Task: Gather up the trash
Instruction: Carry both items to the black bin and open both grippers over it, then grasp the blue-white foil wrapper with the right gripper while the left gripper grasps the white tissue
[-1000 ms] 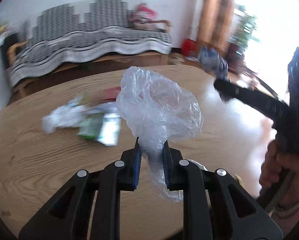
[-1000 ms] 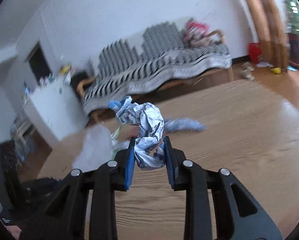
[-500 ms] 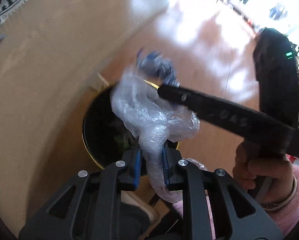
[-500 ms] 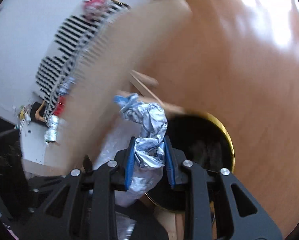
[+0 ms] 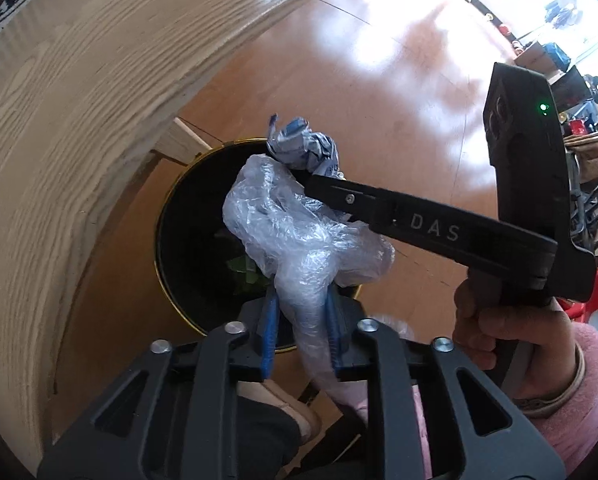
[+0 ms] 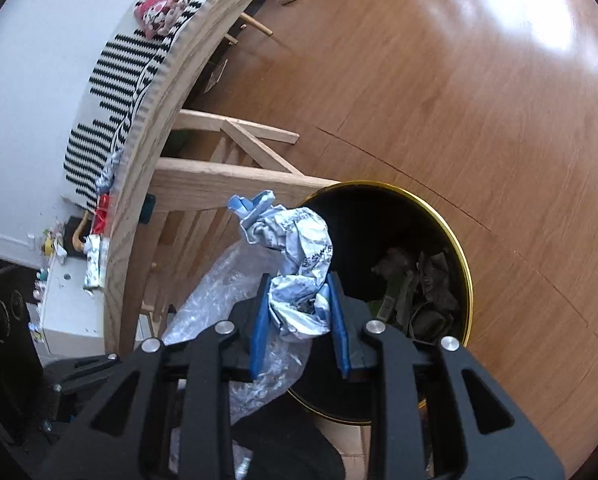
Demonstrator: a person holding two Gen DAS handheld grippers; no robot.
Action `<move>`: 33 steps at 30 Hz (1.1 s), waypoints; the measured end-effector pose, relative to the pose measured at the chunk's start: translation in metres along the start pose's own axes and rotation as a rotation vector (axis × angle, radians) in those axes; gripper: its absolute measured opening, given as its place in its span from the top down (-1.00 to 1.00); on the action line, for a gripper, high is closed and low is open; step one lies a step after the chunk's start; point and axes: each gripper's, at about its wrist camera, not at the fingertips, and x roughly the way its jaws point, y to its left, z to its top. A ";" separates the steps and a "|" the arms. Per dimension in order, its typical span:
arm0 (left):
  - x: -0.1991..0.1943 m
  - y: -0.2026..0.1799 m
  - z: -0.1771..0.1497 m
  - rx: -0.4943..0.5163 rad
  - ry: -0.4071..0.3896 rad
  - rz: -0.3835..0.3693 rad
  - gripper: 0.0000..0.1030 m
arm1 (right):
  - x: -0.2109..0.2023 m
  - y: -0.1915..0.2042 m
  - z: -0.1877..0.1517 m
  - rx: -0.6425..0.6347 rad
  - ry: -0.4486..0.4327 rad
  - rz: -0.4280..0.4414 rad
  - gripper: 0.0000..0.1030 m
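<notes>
Swinging down off the pale oak tabletop (image 5: 79, 128), both loads were brought over the round black trash bin with the gold rim (image 5: 167, 216) on the floor, so the table clutter seen a second earlier was swapped for the bin's dark mouth. On the left, the crumpled clear plastic bag (image 5: 299, 236) was hanging between the blue pads of the left gripper (image 5: 301, 328), whose jaws had just been opening, so the bag looked about ready to be let go. To the right, the scrunched silver-and-blue foil wrapper (image 6: 299, 264) was pinched in the narrow jaws of the right gripper (image 6: 299, 320), right at the rim of the bin (image 6: 461, 256), with old scraps visible inside. Both drops were probably next, though the wrapper was maybe a bit off-centre.
</notes>
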 end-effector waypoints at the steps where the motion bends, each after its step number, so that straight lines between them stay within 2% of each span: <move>1: 0.001 -0.001 0.000 -0.007 0.001 0.003 -0.28 | 0.000 -0.003 0.003 0.028 0.010 0.005 0.19; 2: 0.002 0.000 -0.003 -0.015 -0.013 0.014 -0.89 | 0.000 -0.005 0.005 0.048 0.019 0.012 -0.22; 4: -0.002 -0.004 -0.007 -0.003 -0.059 0.043 -0.89 | -0.005 -0.009 0.007 0.082 -0.001 0.026 -0.55; 6: -0.001 -0.008 -0.010 0.023 -0.054 0.048 -0.89 | -0.009 -0.008 0.007 0.070 -0.022 -0.011 -0.65; 10: -0.010 -0.009 -0.015 0.017 -0.100 0.061 -0.89 | -0.024 0.001 0.008 0.016 -0.123 -0.192 -0.77; 13: -0.038 -0.009 -0.013 0.049 -0.231 0.107 -0.89 | -0.037 0.021 0.007 -0.087 -0.218 -0.322 -0.83; 15: -0.075 -0.012 -0.015 0.103 -0.360 0.129 -0.89 | -0.045 0.041 0.008 -0.149 -0.283 -0.363 -0.87; 18: -0.136 0.006 -0.022 0.069 -0.536 0.164 -0.89 | -0.051 0.072 0.018 -0.238 -0.330 -0.361 -0.86; 19: -0.150 0.015 -0.025 0.046 -0.564 0.175 -0.89 | -0.051 0.092 0.023 -0.292 -0.348 -0.352 -0.86; 23: -0.214 0.106 -0.048 -0.171 -0.644 0.306 -0.89 | -0.042 0.156 0.041 -0.416 -0.382 -0.305 -0.86; 25: -0.230 0.160 -0.067 -0.285 -0.638 0.370 -0.89 | -0.033 0.185 0.049 -0.473 -0.380 -0.272 -0.86; 27: -0.239 0.228 -0.096 -0.441 -0.603 0.484 -0.89 | -0.021 0.217 0.052 -0.525 -0.366 -0.248 -0.86; 29: -0.243 0.283 -0.123 -0.572 -0.577 0.554 -0.89 | -0.005 0.248 0.056 -0.571 -0.336 -0.212 -0.86; 31: -0.244 0.334 -0.149 -0.702 -0.543 0.579 -0.89 | 0.009 0.277 0.061 -0.611 -0.312 -0.188 -0.87; 33: -0.241 0.369 -0.168 -0.793 -0.537 0.555 -0.89 | 0.032 0.312 0.062 -0.692 -0.279 -0.170 -0.86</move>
